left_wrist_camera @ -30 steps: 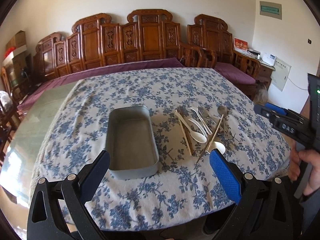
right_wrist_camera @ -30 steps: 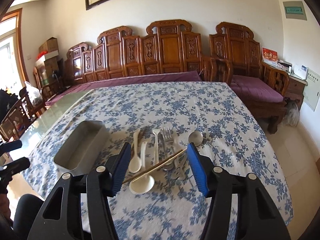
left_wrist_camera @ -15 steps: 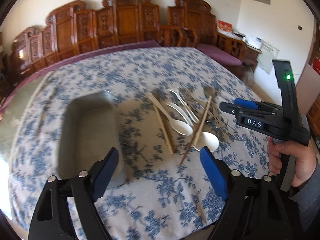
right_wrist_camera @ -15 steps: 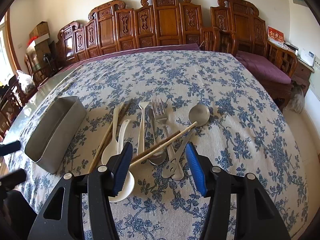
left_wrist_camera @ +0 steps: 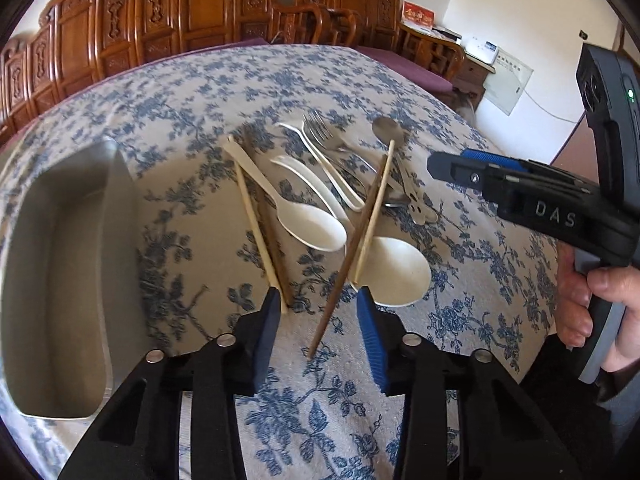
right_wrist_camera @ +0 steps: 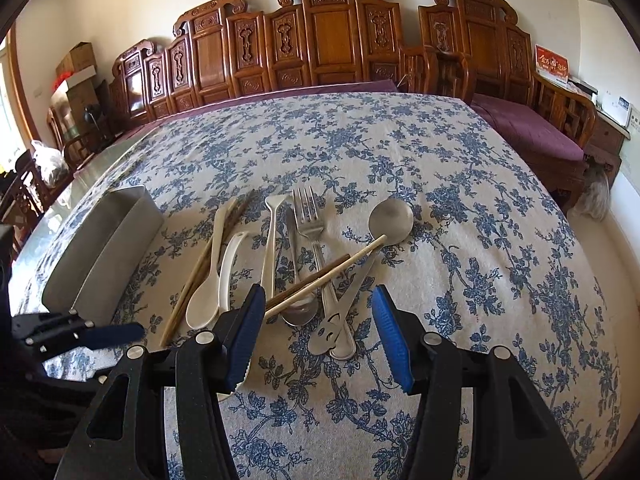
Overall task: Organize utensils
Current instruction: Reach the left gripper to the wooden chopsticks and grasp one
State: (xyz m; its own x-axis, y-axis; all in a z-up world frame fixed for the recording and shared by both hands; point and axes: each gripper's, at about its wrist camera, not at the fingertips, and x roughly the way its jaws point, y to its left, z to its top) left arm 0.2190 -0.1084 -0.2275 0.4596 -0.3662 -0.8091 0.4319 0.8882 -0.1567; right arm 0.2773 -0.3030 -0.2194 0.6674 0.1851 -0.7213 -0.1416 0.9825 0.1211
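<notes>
The left gripper (left_wrist_camera: 318, 312) has descended toward the counter (left_wrist_camera: 460, 312); its jaws have just been closing, astride a dark chopstick (left_wrist_camera: 352, 252), not gripping. Metal tray (left_wrist_camera: 60, 280) lies left of the utensils. Right gripper (right_wrist_camera: 320, 320) jaws stand open, empty.

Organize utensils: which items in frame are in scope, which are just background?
In scope:
- metal tray
- chopsticks
- white spoons
- fork
- metal spoon
- left hand-held gripper, jaws just closing, nothing gripped
- right hand-held gripper, open

Background:
- carved wooden benches
- cardboard boxes
- floral tablecloth
</notes>
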